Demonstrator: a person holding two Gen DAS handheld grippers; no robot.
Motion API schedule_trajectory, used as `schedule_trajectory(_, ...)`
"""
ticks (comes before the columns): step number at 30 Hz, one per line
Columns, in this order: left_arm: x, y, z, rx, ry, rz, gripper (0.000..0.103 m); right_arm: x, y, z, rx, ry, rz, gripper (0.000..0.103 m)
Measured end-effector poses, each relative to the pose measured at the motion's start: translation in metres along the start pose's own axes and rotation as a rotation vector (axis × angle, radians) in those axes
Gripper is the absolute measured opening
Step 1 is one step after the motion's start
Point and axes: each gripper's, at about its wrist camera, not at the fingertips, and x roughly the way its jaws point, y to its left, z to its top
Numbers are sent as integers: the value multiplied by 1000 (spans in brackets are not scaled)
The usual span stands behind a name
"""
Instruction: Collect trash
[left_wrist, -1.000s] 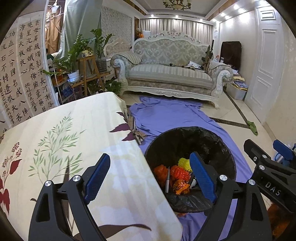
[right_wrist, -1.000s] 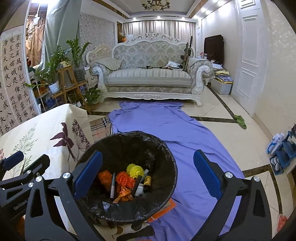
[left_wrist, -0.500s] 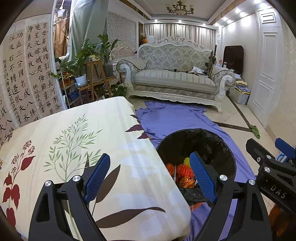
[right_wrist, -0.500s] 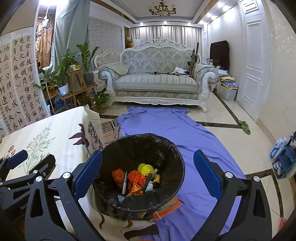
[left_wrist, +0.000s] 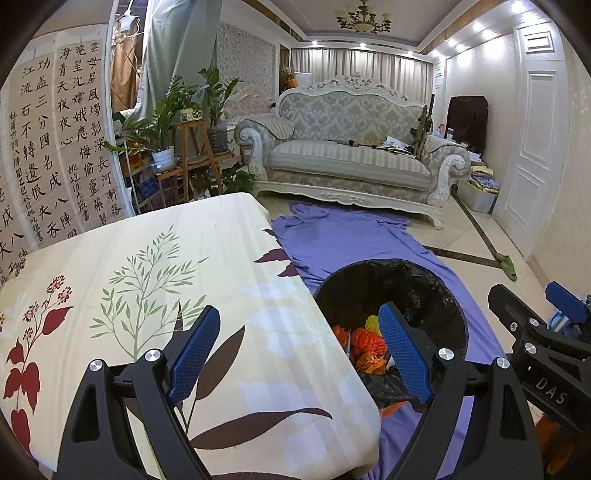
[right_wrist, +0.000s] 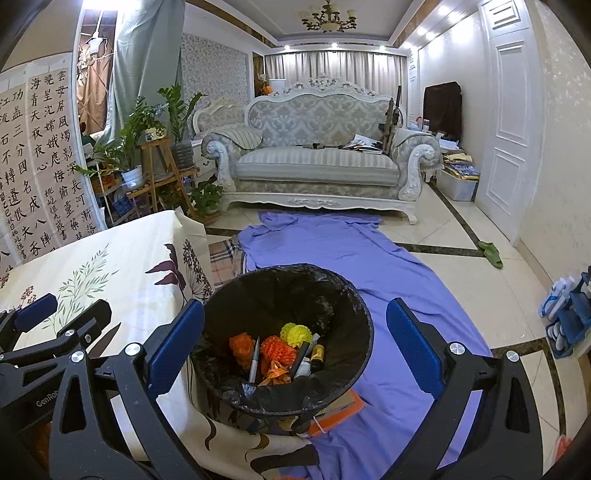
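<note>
left gripper (left_wrist: 299, 349) - fingers wide, empty | right gripper (right_wrist: 295, 338) - fingers wide, empty | bin (right_wrist: 332, 291) holds trash

Ornate grey sofa (right_wrist: 317, 162) against the far wall; purple cloth (right_wrist: 332, 254) spread on the tiled floor before it; potted plants (left_wrist: 162, 125) on wooden stands; calligraphy panels (left_wrist: 55, 147) at left; white door (right_wrist: 506, 122); chandelier (right_wrist: 327, 20); green slippers (right_wrist: 490, 253).
</note>
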Motion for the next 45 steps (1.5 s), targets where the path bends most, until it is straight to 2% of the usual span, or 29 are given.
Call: schedule_trajectory(45, 4, 4, -1, -5, 8, -15, 85, -1, 3, 5, -1, 3, 0, 96)
